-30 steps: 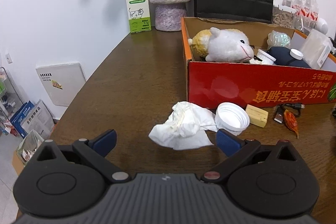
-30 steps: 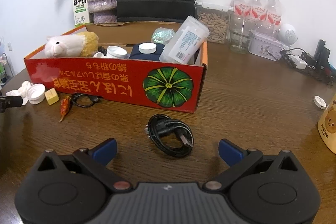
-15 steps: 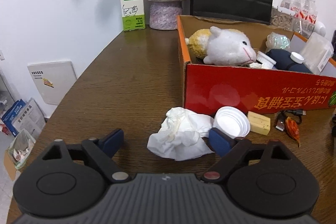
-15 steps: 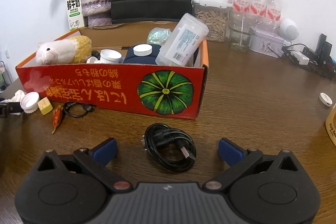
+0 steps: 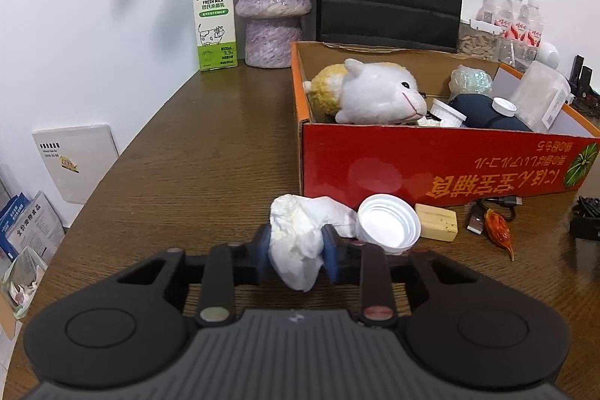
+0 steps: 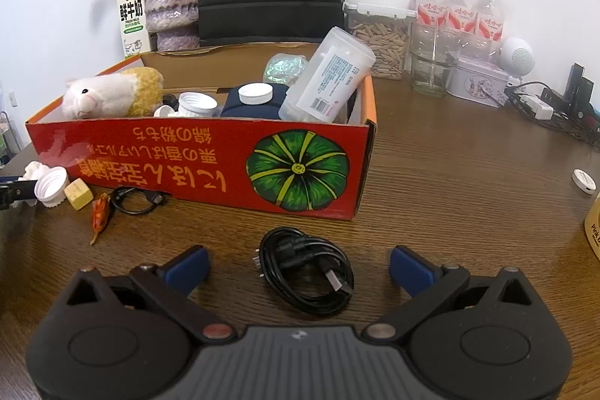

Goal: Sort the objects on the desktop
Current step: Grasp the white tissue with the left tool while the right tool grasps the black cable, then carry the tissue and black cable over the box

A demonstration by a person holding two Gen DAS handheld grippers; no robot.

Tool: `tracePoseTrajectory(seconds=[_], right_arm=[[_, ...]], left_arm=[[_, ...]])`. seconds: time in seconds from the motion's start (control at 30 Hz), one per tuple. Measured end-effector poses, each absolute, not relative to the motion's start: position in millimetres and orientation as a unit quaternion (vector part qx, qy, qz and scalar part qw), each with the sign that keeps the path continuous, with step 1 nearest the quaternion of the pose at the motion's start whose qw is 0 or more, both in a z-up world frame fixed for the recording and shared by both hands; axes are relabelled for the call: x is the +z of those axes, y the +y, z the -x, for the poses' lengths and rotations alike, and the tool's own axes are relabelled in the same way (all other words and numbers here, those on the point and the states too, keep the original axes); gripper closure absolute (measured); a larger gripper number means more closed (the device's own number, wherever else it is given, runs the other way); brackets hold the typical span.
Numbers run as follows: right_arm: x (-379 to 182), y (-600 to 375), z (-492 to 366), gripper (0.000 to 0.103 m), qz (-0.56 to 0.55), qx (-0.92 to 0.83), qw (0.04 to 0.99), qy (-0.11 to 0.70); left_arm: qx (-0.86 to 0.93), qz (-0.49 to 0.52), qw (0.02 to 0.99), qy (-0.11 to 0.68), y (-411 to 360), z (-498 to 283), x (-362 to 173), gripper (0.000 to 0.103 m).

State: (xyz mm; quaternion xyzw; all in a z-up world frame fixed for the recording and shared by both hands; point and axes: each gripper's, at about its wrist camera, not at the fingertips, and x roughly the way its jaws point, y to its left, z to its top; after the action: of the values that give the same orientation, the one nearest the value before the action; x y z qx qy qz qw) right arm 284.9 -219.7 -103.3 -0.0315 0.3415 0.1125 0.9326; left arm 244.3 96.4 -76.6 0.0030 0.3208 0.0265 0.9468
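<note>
left hand-held gripper (image 5: 296, 252): jaws closing, pinching crumpled tissue (image 5: 300, 235) on desk (image 5: 195, 160)
crowding: white lid (image 5: 388, 227) touching tissue, red box (image 5: 442, 164) just behind
right hand-held gripper (image 6: 298, 267): spread, black cable (image 6: 305, 268) lying between the jaws

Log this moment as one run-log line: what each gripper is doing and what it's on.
left gripper: jaws closing, pads pressing crumpled tissue on table | right gripper: open, coiled black cable between fingers, not gripped | red box: partly filled

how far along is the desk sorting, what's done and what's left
Done: the white plush toy, bottles and caps already sit in the red cardboard box. In hand: the left tongs are closing on the crumpled white tissue. Left: white plastic lid, yellow block, and the coiled black cable between the open right tongs.
</note>
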Motion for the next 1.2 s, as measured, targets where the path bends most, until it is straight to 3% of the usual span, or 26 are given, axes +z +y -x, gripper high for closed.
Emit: tracePoseTrajectory(seconds=[0.1, 0.17, 0.2, 0.27, 0.73, 1.2], right_arm=[[-102.9, -220.1, -283.7, 0.003, 0.028, 0.112, 0.934, 0.338], [-100.9, -220.6, -280.2, 0.027, 0.026, 0.114, 0.938, 0.327], [-100.2, -220.3, -278.9, 0.032, 0.026, 0.117, 0.939, 0.323], [-99.0, -220.6, -276.2, 0.053, 0.026, 0.121, 0.940, 0.319], [-91.3, -213.8, -257.8, 0.057, 0.018, 0.150, 0.943, 0.297], [-78.2, -209.1, -237.3, 0.057, 0.008, 0.155, 0.951, 0.267]], left_arm=[[0.027, 0.002, 0.947, 0.320, 98.3, -243.4, -76.7, 0.077], [0.027, 0.006, 0.947, 0.319, 99.4, -242.5, -76.6, 0.078], [0.028, 0.006, 0.948, 0.318, 99.5, -242.3, -76.6, 0.078], [0.030, 0.001, 0.948, 0.316, 98.3, -241.8, -76.9, 0.078], [0.040, -0.001, 0.953, 0.299, 96.0, -230.8, -70.9, 0.086], [0.064, 0.028, 0.967, 0.246, 90.4, -198.9, -48.6, 0.087]])
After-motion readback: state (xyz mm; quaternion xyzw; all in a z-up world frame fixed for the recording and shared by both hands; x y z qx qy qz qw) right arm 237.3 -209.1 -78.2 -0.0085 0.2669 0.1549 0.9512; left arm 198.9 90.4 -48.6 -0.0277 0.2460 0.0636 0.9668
